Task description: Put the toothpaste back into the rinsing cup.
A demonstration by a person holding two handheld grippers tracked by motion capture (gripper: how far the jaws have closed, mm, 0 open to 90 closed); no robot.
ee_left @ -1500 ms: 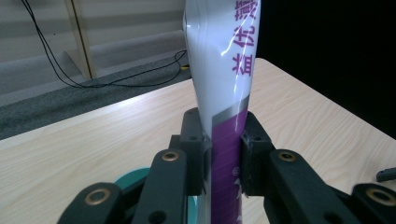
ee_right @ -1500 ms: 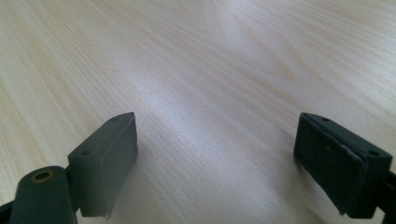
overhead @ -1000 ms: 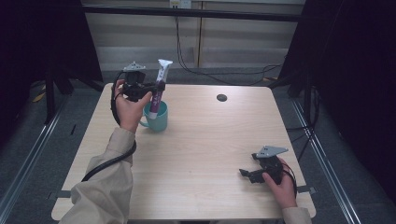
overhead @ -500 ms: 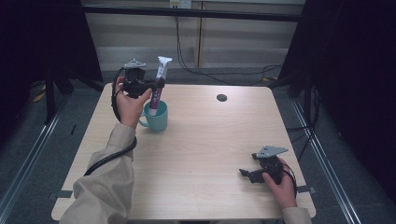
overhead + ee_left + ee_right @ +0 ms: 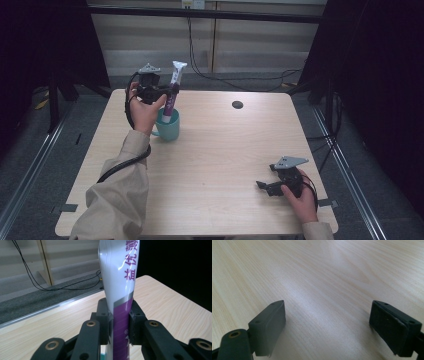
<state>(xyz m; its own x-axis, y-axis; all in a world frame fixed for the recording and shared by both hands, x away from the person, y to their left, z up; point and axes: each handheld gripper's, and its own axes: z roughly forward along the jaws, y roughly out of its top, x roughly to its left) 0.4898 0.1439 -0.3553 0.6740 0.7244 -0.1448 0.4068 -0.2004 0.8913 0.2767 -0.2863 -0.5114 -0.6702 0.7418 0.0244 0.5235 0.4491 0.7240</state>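
Toothpaste, a white and purple tube (image 5: 173,87), stands nearly upright at the far left of the tabletop (image 5: 220,150), its lower end down inside a teal mug (image 5: 168,126) and its flat crimped end pointing up. The left hand-held gripper (image 5: 167,92) comes at it level from the left and is clamped on the tube's purple band; in the left gripper view the two black pads press flat against either side of the tube (image 5: 121,315), with the white printed part rising above them. The tube's long axis therefore runs up and down, square to the line of the jaws, and the mug's opening lies straight below the grip, so I judge that the coming move turns on that vertical line: either the tube goes further down into the mug or it is let go to lean on the rim. A small dark round hole (image 5: 237,104) sits in the tabletop to the right of the mug, well apart from it. Over at the near right corner, the right hand-held gripper (image 5: 265,186) rests on the wood with its jaws spread wide and nothing between them, far from the mug, so the left hand is plainly the nearer one.
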